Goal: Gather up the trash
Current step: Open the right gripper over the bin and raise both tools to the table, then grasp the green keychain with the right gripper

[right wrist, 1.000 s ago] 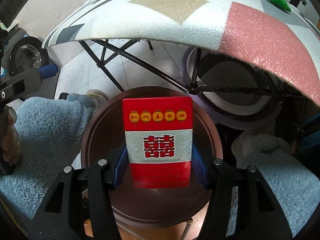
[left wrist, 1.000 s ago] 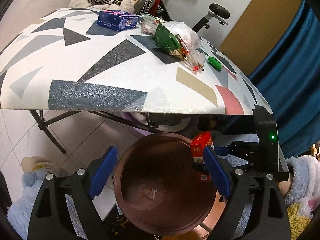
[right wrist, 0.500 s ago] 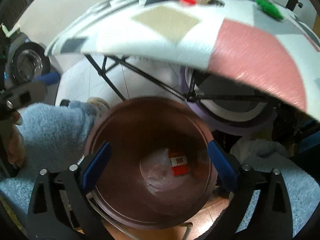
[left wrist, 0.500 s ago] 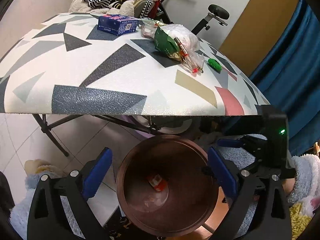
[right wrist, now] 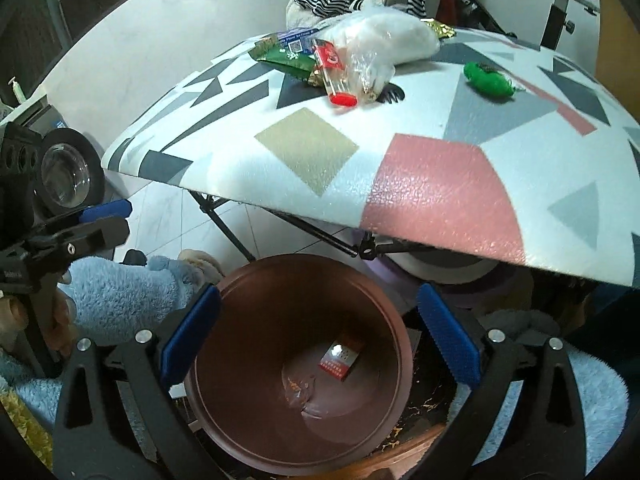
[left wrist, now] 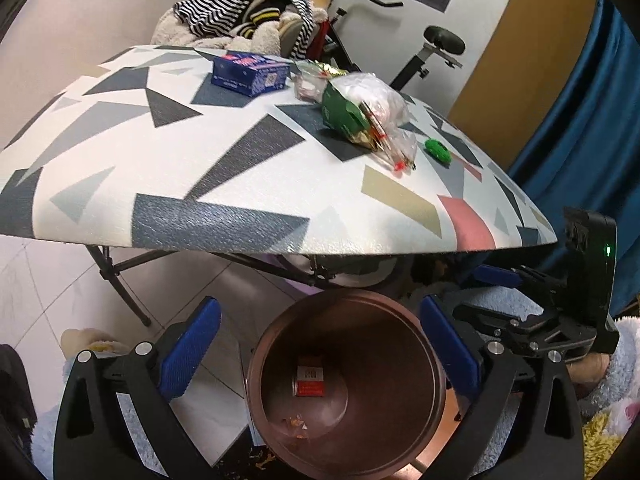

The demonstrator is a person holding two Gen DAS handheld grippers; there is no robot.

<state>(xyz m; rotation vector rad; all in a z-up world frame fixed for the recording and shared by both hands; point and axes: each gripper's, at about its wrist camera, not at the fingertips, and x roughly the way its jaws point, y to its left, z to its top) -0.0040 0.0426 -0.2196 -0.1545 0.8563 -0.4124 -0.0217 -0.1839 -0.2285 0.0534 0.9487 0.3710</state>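
Both tools, left tool (left wrist: pixel 320 354) and right tool (right wrist: pixel 318 330), stand released and empty above the brown bin (right wrist: pixel 240 420); a red carton (right wrist: pixel 341 358) lies inside, below the desk (right wrist: pixel 440 184) edge.

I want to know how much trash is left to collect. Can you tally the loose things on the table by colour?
Blue: 1, the blue box
Green: 2, the green wrapper and the small green object
Clear/white: 1, the plastic bag
Red: 1, the lighter
Total: 5
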